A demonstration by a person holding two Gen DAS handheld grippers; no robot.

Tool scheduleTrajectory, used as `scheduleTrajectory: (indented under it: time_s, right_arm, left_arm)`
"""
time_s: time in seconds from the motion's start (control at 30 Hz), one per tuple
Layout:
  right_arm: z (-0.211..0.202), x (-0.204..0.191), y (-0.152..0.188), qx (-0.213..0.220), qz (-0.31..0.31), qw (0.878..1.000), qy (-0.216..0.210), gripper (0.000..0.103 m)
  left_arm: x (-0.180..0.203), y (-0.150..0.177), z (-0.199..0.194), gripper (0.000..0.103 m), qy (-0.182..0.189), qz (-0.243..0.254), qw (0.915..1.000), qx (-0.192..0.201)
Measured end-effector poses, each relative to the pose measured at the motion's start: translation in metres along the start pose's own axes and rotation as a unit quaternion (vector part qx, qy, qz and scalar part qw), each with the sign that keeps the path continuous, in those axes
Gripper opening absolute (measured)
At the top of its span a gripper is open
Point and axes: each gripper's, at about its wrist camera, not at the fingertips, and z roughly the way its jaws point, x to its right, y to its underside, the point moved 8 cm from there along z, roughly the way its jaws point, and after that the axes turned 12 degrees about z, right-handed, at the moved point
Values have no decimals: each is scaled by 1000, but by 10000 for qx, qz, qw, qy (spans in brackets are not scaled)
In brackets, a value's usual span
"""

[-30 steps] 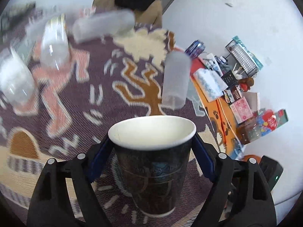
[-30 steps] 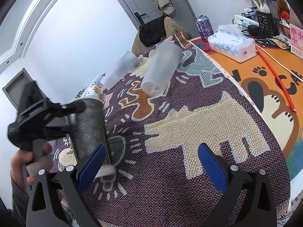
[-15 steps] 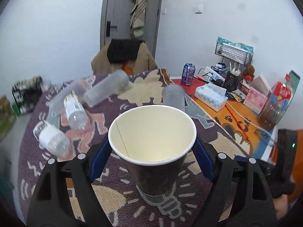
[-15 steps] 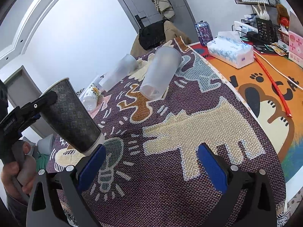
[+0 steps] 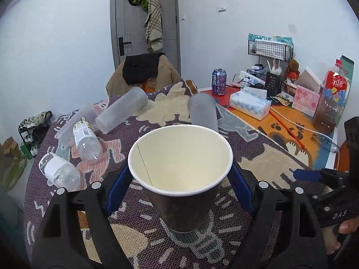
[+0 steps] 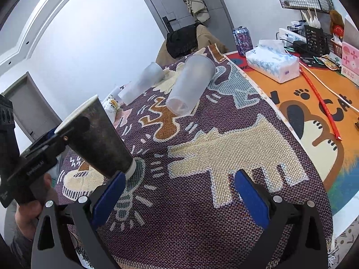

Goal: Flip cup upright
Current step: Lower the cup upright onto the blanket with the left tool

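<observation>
A: Item one. We log the paper cup (image 5: 180, 177): dark printed wall, cream inside, white rim, mouth up. Our left gripper (image 5: 180, 187) has it pinched, one blue pad on each side of the wall just under the rim.

B: We confirm from the right wrist view. The cup (image 6: 98, 139) leans in that view, rim toward the upper left, white base (image 6: 131, 167) low over the light-bulb figure on the woven cloth (image 6: 202, 201). We cannot tell whether the base touches the cloth.

A: Item two. Our right gripper (image 6: 179, 196): jaws spread wide, nothing between the blue pads, hovering over the cloth just beside the cup's base.

B: Agreed. Its near finger (image 6: 107, 192) sits just below the cup's base in that view.

A: Item three, cloth contents. We count one frosted tumbler (image 5: 203, 113) lying on its side behind the cup, a second frosted tumbler (image 5: 122, 111) lying to the left, and two clear plastic bottles (image 5: 86, 140) on their sides farther left.

B: Item four, the orange mat (image 6: 314, 112) to the right of the cloth. We list a tissue pack (image 6: 272, 61), a purple drink can (image 6: 242, 38) and a red straw (image 6: 320, 103).

A: Item five, background. A chair draped with a dark garment (image 5: 141, 70) at the table's far side, with a grey door (image 5: 143, 20) behind it.
</observation>
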Motion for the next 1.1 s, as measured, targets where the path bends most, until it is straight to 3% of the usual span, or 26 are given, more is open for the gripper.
scheduleTrajectory:
  time_s: [0.1, 0.13, 0.17, 0.57, 1.1]
  right_arm:
    - [0, 2, 2, 7, -31, 10000, 47, 95]
    - [0, 2, 2, 1, -48, 10000, 54, 95]
    - [1, 2, 4, -19, -68, 10000, 63, 95]
    - [-1, -23, 8, -1, -474, 9989, 0, 95]
    - [-18, -58, 6, 228, -837, 9962, -109, 95]
  left_arm:
    - [9, 6, 3, 86, 112, 106, 9998, -127]
    - [11, 7, 3, 95, 204, 93, 9996, -182]
    - [11, 10, 3, 97, 219, 70, 9995, -223]
    - [4, 27, -23, 97, 330, -223, 9986, -342]
    - [-40, 41, -71, 97, -161, -704, 9973, -106]
